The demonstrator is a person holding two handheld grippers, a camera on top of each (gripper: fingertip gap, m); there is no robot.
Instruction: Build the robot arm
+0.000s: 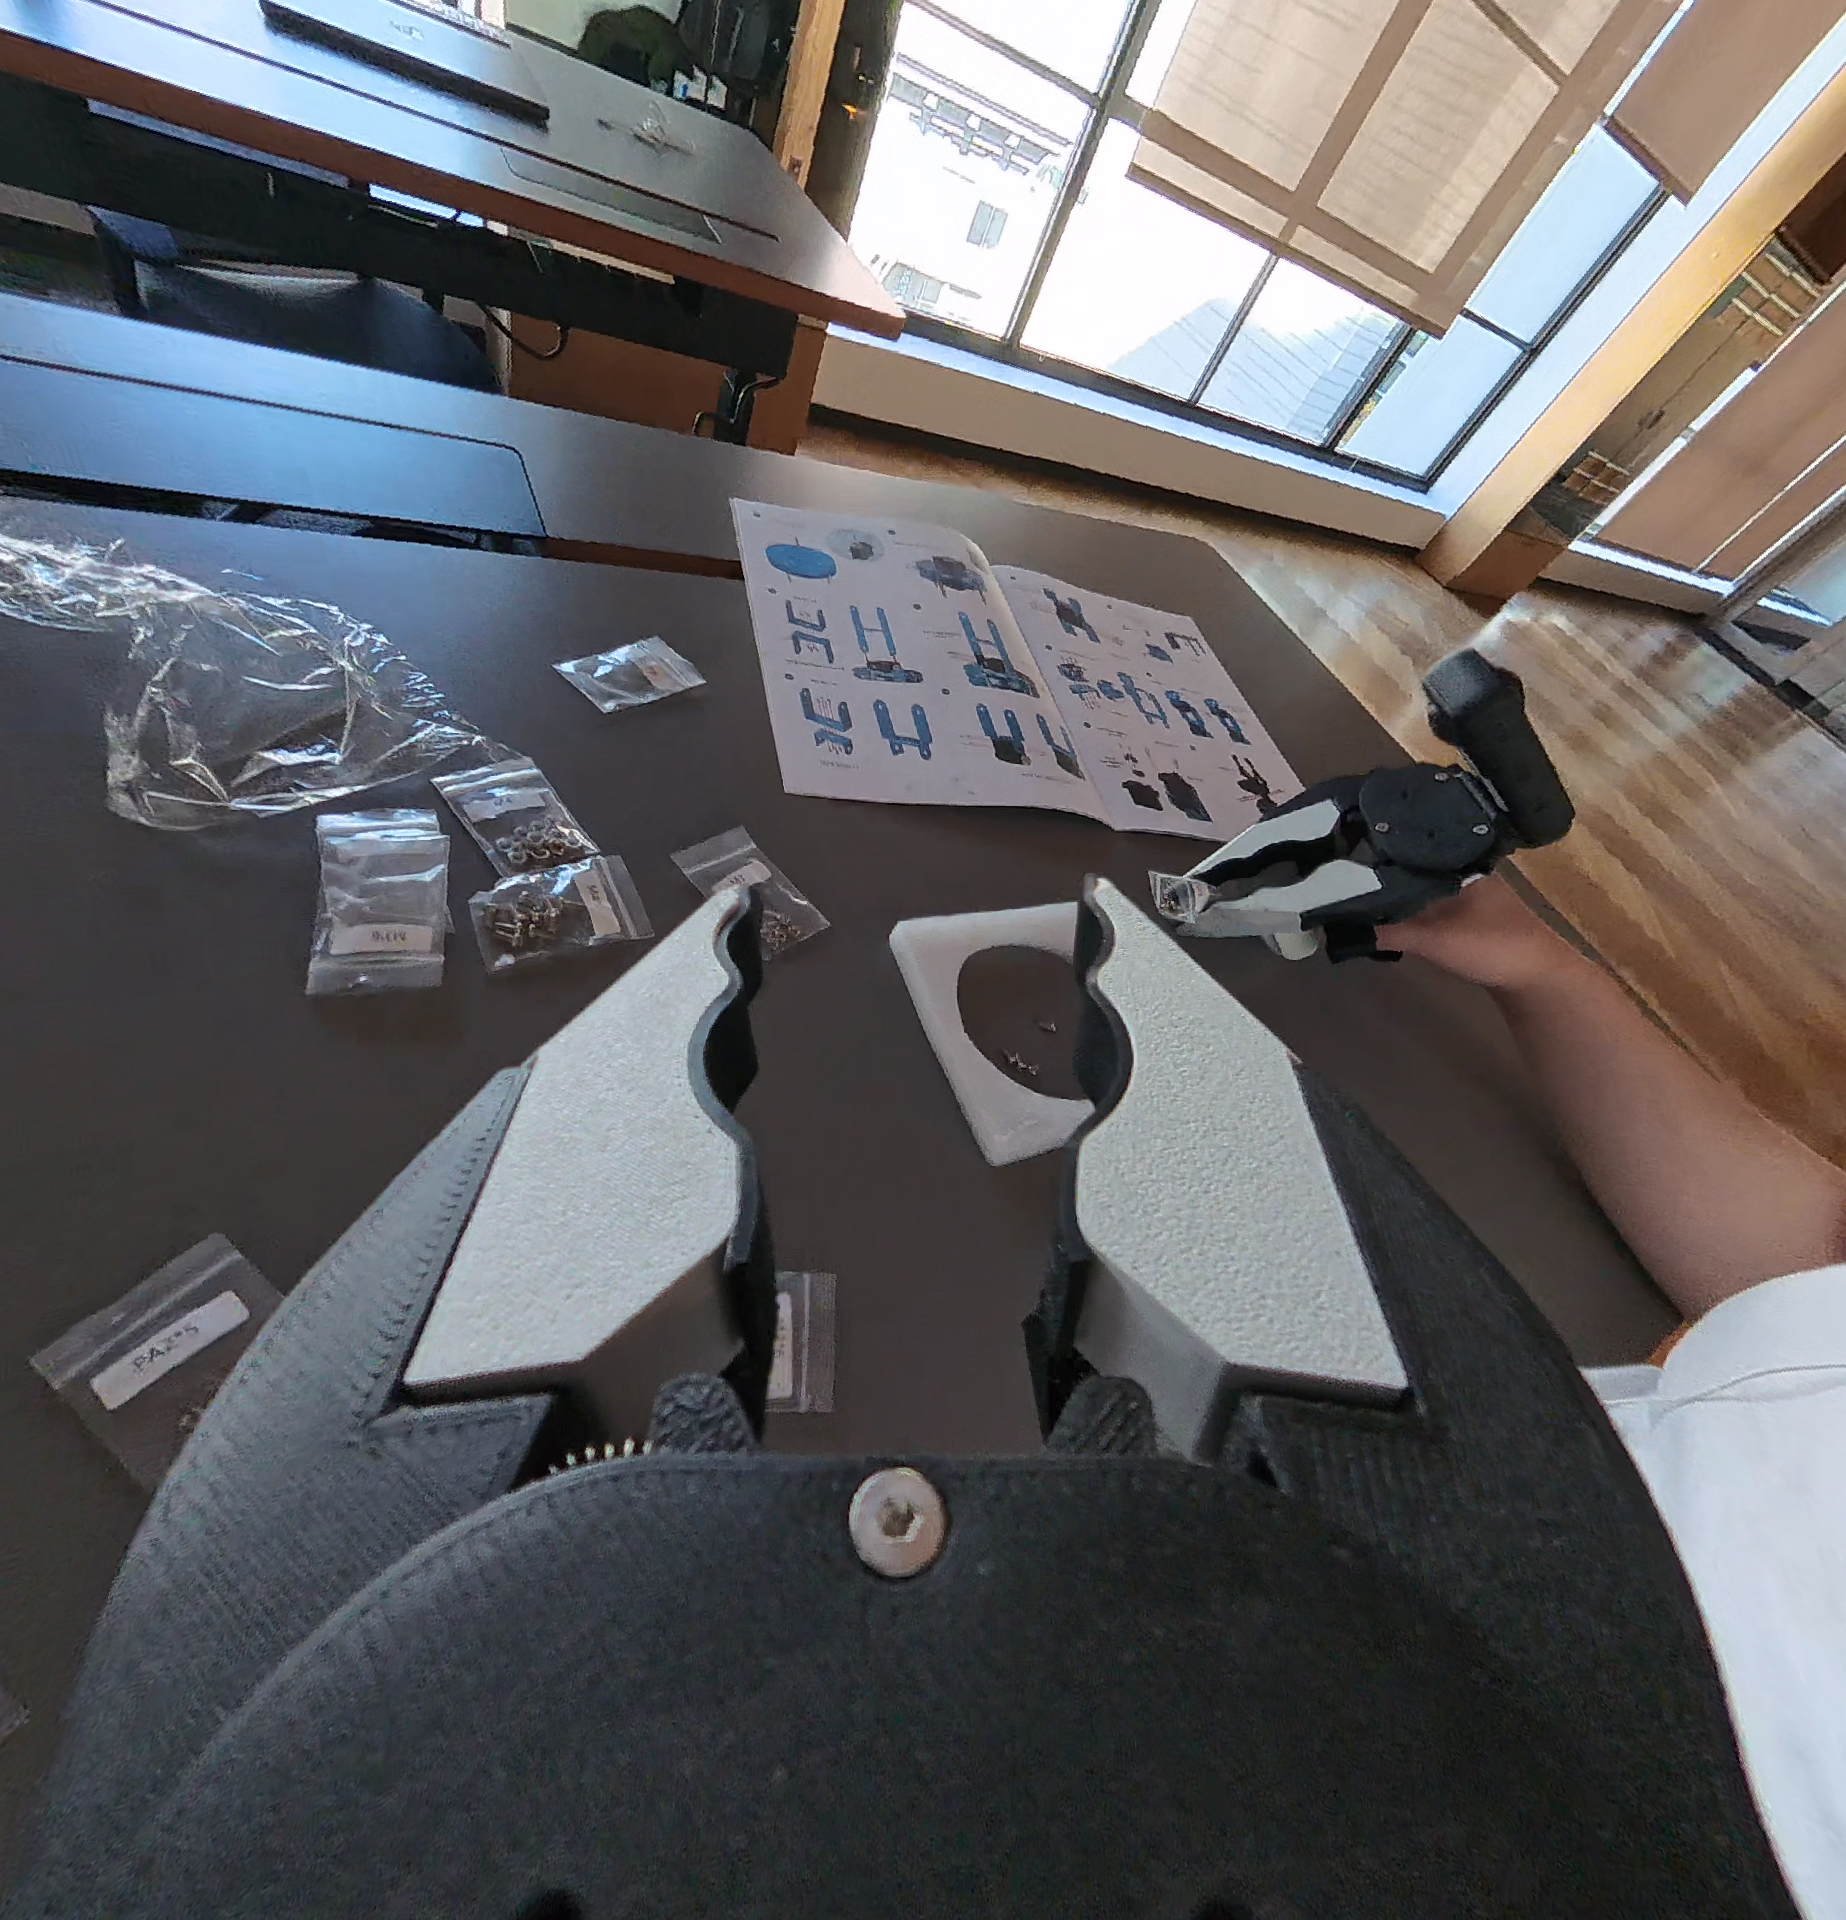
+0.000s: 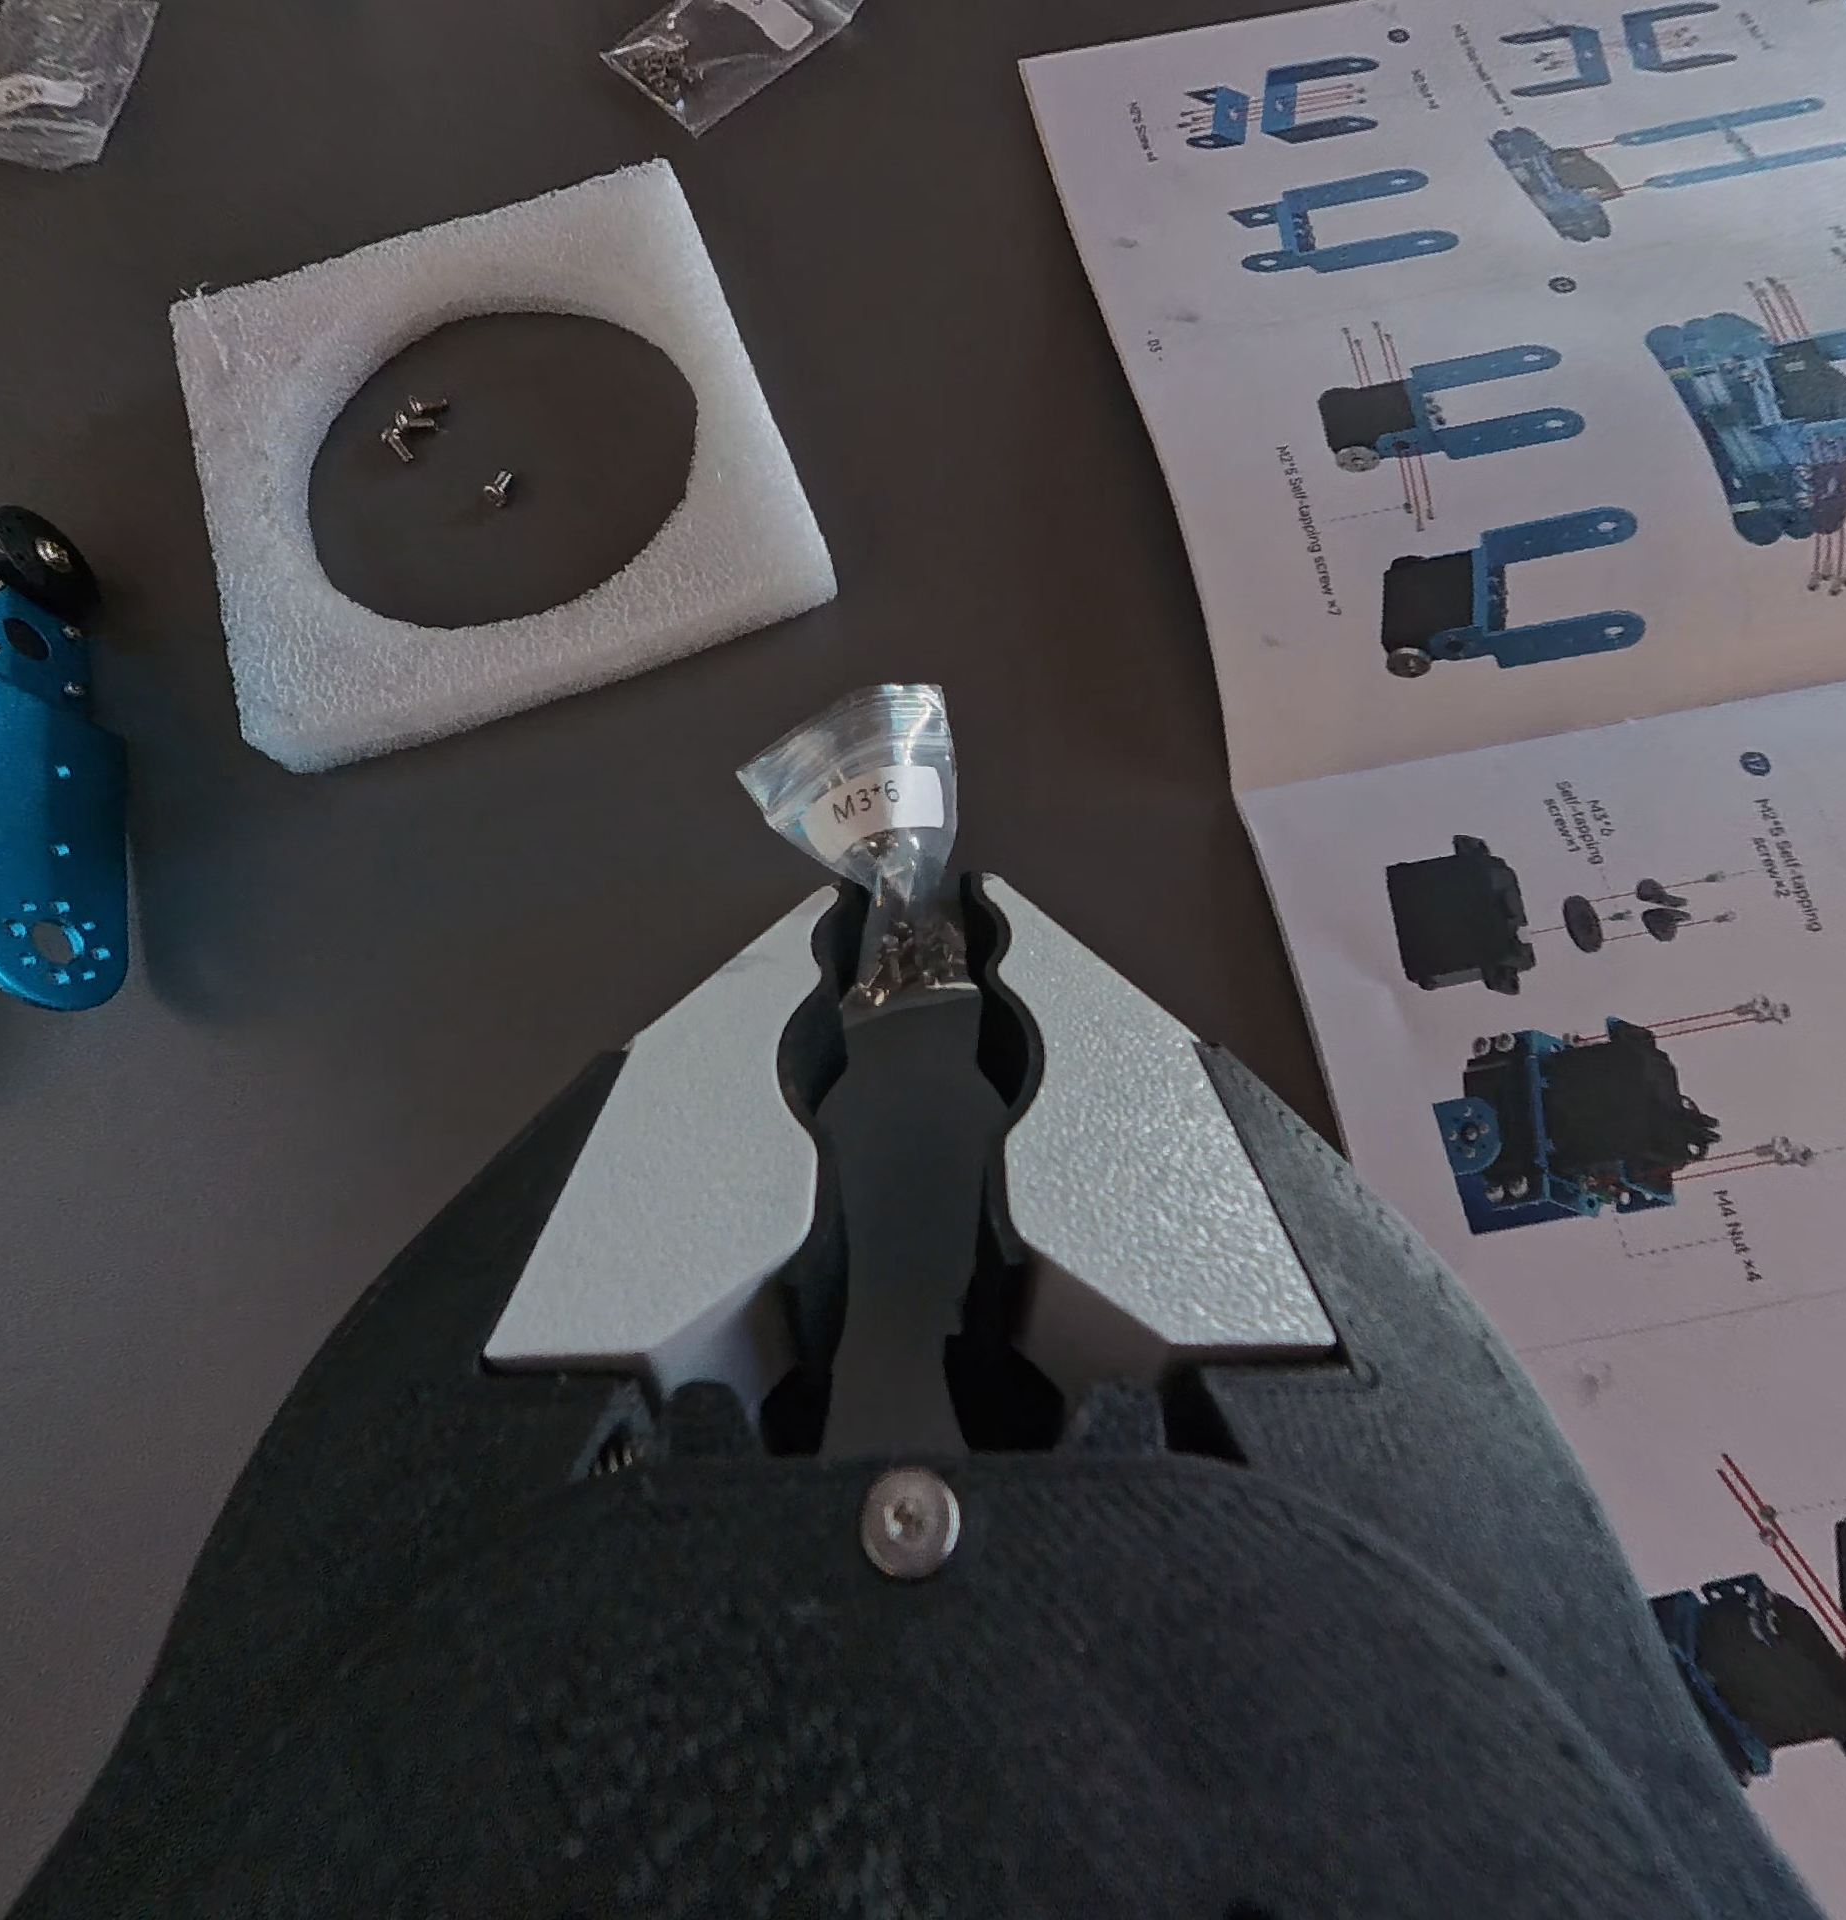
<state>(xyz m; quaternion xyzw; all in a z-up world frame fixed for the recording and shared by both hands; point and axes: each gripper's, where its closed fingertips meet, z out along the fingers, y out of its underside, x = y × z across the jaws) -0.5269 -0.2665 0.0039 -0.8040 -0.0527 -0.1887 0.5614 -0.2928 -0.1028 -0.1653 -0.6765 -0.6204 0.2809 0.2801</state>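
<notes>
My right gripper (image 2: pixel 903 894) is shut on a small clear zip bag of screws (image 2: pixel 877 800) and holds it above the dark table, just short of a white foam square (image 2: pixel 275 582) with a round hole. A few loose screws (image 2: pixel 412 421) lie on the table inside that hole. The right gripper also shows in the left wrist view (image 1: pixel 1189 904), pinching the bag beside the foam square (image 1: pixel 924 935). My left gripper (image 1: pixel 919 914) is open and empty, hovering over the table with the foam square just beyond its right finger.
An open instruction booklet (image 2: pixel 1521 520) lies right of the foam; it also shows in the left wrist view (image 1: pixel 898 665). A blue metal bracket (image 2: pixel 36 810) lies at the left. Several small parts bags (image 1: pixel 379 904) and crumpled clear plastic (image 1: pixel 254 707) lie left. The table edge and wooden floor (image 1: pixel 1677 831) are right. Left tips to right tips: about 35 cm.
</notes>
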